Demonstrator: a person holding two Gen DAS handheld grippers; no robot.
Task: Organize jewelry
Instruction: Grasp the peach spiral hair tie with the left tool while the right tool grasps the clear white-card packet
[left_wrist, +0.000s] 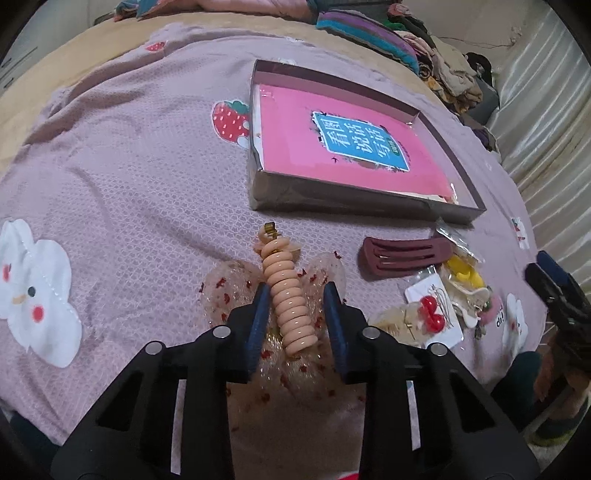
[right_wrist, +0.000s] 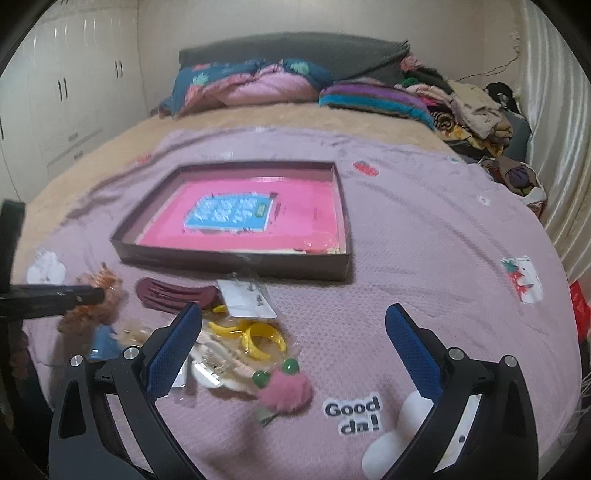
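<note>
A peach spiral hair clip (left_wrist: 291, 306) on a sheer bow with red dots lies on the pink bedspread. My left gripper (left_wrist: 297, 290) is shut on it, the blue pads pressing the bow in from both sides. In the right wrist view this gripper (right_wrist: 96, 294) shows blurred at the left edge. My right gripper (right_wrist: 293, 314) stands wide open above a pile of accessories, nothing between its pads: a yellow claw clip (right_wrist: 258, 339), a pink pompom clip (right_wrist: 286, 391), a maroon hair clip (right_wrist: 173, 295) and carded earrings (right_wrist: 247, 299). Red cherry earrings (left_wrist: 432, 317) lie on a card.
A shallow dark box (left_wrist: 354, 205) (right_wrist: 236, 264) with a pink book inside sits on the bedspread beyond the accessories. Pillows and folded clothes (right_wrist: 469, 107) are piled at the head of the bed. A curtain (right_wrist: 554, 166) hangs along the right.
</note>
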